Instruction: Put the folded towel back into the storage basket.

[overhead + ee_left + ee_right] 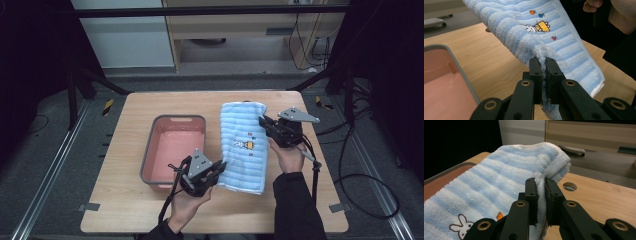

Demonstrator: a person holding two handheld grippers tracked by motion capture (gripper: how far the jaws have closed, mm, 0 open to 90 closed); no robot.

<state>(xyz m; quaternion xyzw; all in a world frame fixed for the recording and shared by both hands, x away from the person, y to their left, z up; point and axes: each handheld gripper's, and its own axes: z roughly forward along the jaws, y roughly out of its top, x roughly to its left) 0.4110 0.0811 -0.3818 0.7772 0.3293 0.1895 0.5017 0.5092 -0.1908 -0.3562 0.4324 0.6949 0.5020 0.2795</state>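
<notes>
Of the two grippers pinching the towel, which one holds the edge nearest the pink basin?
The left gripper: it clamps the striped towel at the corner beside the pink basin; the right gripper grips the far edge.

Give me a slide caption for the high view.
Both grippers hold a blue striped towel beside a pink bin.

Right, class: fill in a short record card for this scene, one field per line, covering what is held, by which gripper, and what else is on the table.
held item: blue-and-white striped towel with a small rabbit picture
left gripper: shut on the towel's edge, near end
right gripper: shut on the towel's edge, far end
towel state: folded, spread between both grippers above the table
nearby container: grey-rimmed pink basin, to the left of the towel
surface: wooden table
</notes>
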